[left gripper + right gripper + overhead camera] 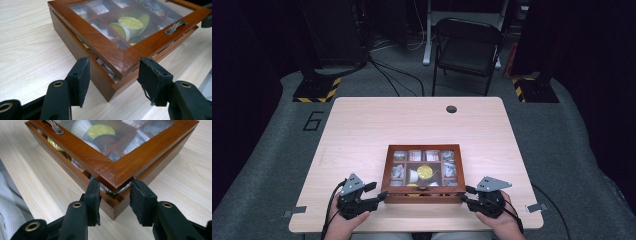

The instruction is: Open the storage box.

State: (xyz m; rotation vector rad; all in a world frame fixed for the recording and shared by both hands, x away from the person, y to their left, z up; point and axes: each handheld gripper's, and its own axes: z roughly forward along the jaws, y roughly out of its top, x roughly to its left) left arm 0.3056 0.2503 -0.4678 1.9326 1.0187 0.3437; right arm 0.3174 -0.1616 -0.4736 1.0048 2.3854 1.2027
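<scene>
Over pale desk (pixel 362 125), holding the wooden box (pixel 386 172) between both tongs, one near corner inside each. Pinching the near left corner with the left tongs (pixel 113 75), clamping the near right corner with the right tongs (pixel 115 195) at their tightest, pads (pixel 93 195) straddling the glass lid (pixel 110 167) sitting slightly ajar ahead of them. Likely steadying the box for squaring: keeping both squeezes even, gripping low on the box, avoiding levering the lid or jolting the pods (pixel 131 23) just beyond the tongs.
</scene>
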